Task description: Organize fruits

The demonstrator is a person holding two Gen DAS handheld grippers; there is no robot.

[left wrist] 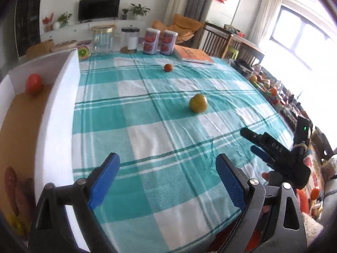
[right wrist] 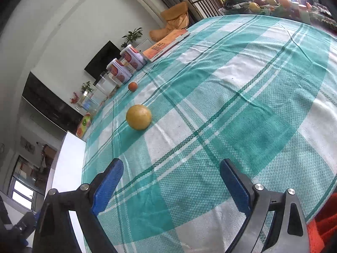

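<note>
A yellow-green round fruit (left wrist: 198,103) lies on the teal checked tablecloth (left wrist: 147,126), mid-table; it also shows in the right wrist view (right wrist: 139,117). A small orange-red fruit (left wrist: 168,67) lies farther back, also in the right wrist view (right wrist: 132,86). A white box (left wrist: 56,109) with a brown floor stands at the left and holds a red fruit (left wrist: 33,83), brownish long items (left wrist: 19,189) and a yellow piece (left wrist: 15,224). My left gripper (left wrist: 166,181) is open and empty over the near cloth. My right gripper (right wrist: 170,187) is open and empty, seen from outside at the right of the left wrist view (left wrist: 252,141).
Two printed cans (left wrist: 160,41), a glass jar (left wrist: 103,40), a dark-lidded jar (left wrist: 130,40) and an orange book (left wrist: 193,55) line the far edge. A kiwi-printed item (left wrist: 83,51) sits behind the box. Chairs and a cluttered side table (left wrist: 265,84) stand at the right.
</note>
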